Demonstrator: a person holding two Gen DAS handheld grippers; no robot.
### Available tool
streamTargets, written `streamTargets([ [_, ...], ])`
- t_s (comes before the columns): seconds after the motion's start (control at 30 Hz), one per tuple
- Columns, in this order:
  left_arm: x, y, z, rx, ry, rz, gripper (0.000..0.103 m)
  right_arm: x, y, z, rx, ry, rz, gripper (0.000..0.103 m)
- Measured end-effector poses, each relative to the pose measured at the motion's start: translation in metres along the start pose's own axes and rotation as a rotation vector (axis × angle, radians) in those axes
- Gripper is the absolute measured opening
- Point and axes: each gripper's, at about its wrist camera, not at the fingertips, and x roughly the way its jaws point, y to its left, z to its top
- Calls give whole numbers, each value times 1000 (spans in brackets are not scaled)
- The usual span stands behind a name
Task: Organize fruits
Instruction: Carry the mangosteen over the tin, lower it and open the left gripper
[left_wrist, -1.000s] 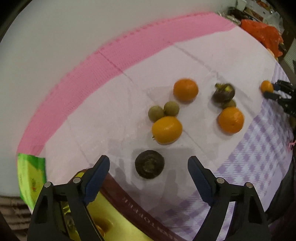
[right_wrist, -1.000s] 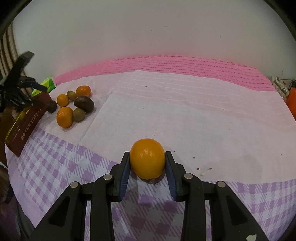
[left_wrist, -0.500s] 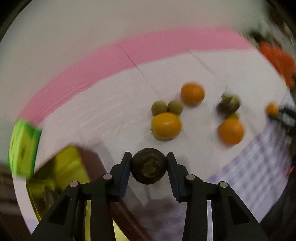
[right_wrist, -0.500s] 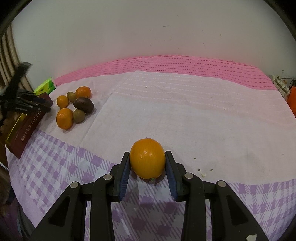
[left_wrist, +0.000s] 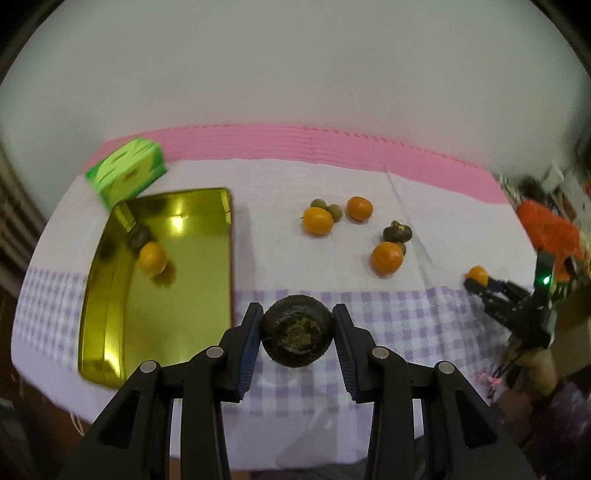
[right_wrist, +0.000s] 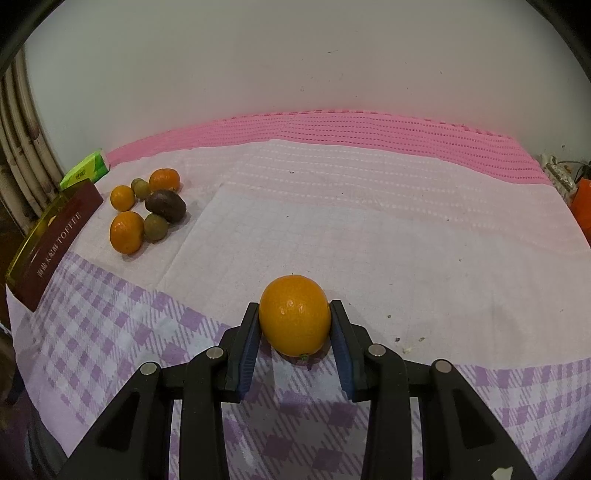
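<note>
The tray lies left of the loose fruits, box behind it.

Home room, looks like a dining or living corner: table under a checked purple-and-pink tablecloth against a plain white wall, gold toffee tin, green carton, clutter far right.

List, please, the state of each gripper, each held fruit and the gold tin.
left gripper: shut on the dark fruit.
dark fruit: held above the cloth.
right gripper: shut on the orange.
orange: held between both pads.
gold tin: open, two fruits inside.
</note>
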Motion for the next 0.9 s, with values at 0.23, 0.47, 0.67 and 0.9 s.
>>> streamTargets([
  [0.23, -17, 34, -9, -103, -53, 79, 39, 0, 2, 0, -7, 2, -13, 35],
  [0.47, -10, 64, -12, -171, -80, 175, 39, 0, 3, 0, -14, 3, -23, 35],
  [0.67, -1, 90, -14, -209, -84, 225, 39, 1, 5, -1, -30, 6, -45, 35],
  [0.9, 15, 104, -18, -193, -69, 319, 40, 1, 5, 0, -27, 6, -42, 35],
])
